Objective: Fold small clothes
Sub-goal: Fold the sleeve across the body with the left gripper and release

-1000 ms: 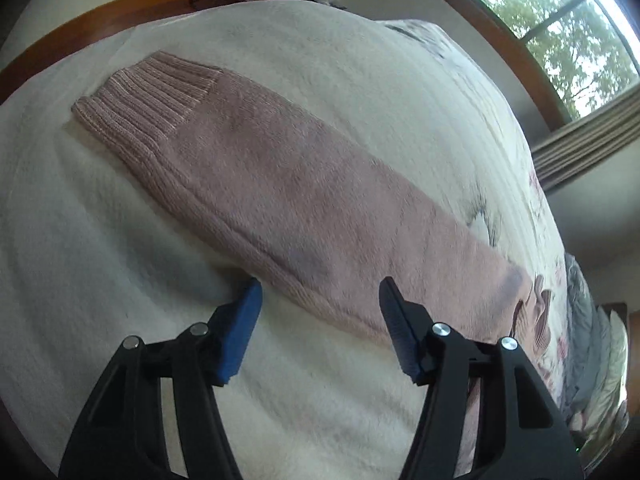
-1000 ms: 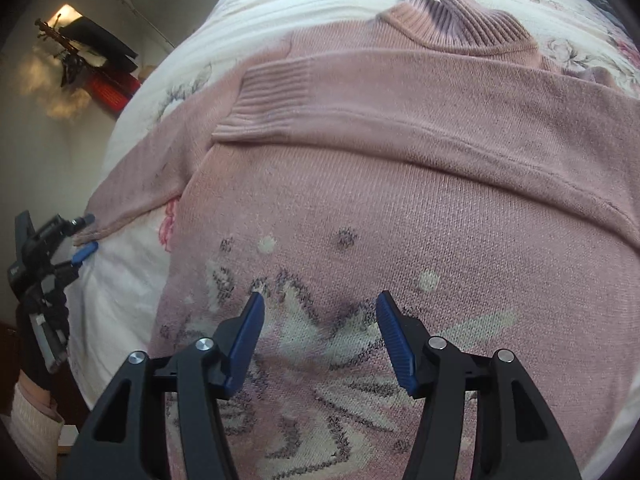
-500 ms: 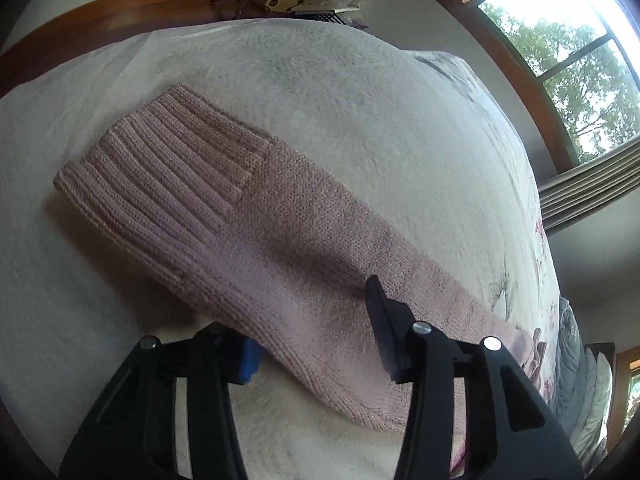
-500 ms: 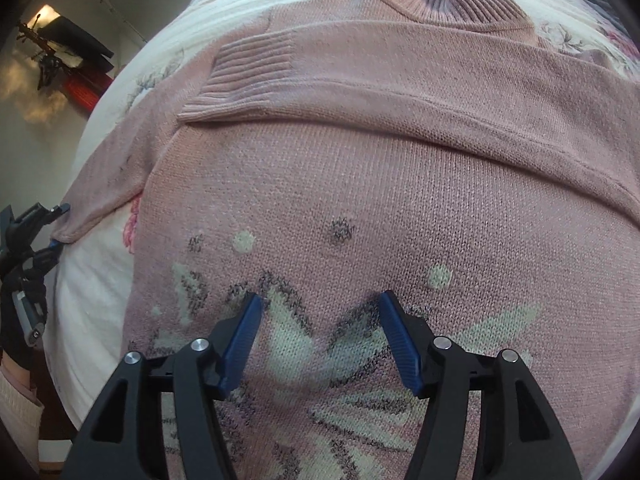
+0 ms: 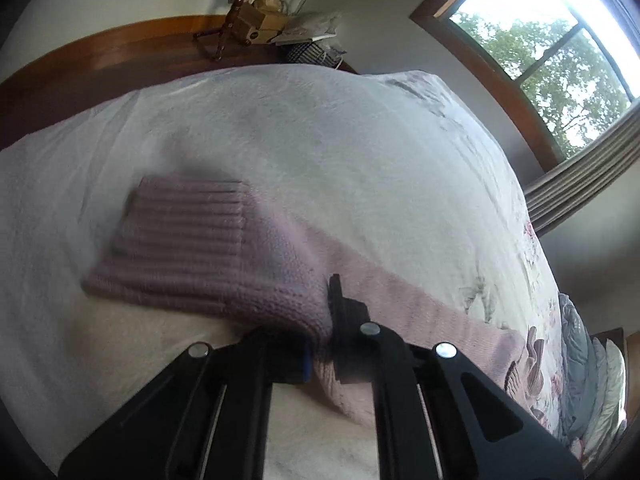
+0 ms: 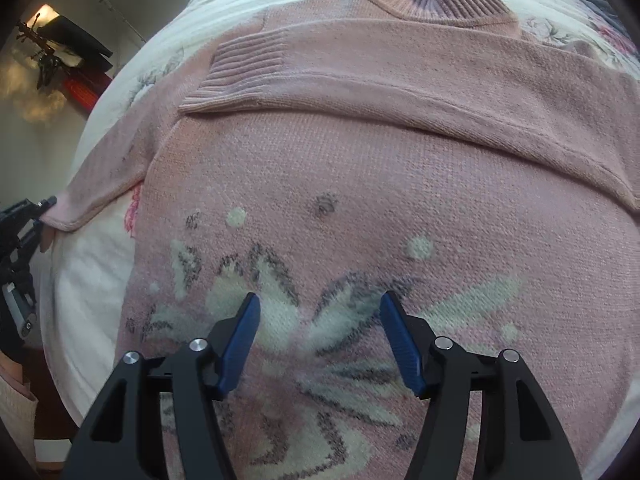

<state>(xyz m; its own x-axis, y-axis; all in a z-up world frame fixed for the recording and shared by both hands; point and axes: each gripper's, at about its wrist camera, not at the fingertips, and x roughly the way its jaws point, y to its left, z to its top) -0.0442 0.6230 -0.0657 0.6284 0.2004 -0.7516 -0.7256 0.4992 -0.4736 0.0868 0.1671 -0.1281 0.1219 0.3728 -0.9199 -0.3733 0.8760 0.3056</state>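
A pink knit sweater (image 6: 360, 168) with a pale flower pattern lies flat on the bed, collar at the far end. One sleeve is folded across its chest, ribbed cuff (image 6: 248, 60) toward the left. The other sleeve (image 5: 248, 256) stretches out over the white blanket, and my left gripper (image 5: 320, 344) is shut on its edge near the ribbed cuff (image 5: 180, 224). The same gripper (image 6: 44, 208) shows at the left edge of the right wrist view, pinching the sleeve end. My right gripper (image 6: 320, 320) hovers open over the flower pattern with nothing between its fingers.
The bed has a white blanket (image 5: 320, 140) and a floral cover (image 5: 532, 320). A wooden headboard (image 5: 100, 60) with clutter stands beyond, and a window (image 5: 552, 40) at the right. Grey folded fabric (image 5: 576, 340) lies at the bed's right edge.
My left gripper slid forward along the outstretched sleeve toward the cuff and closed on its edge. The right gripper stayed open and drifted slightly over the sweater body.
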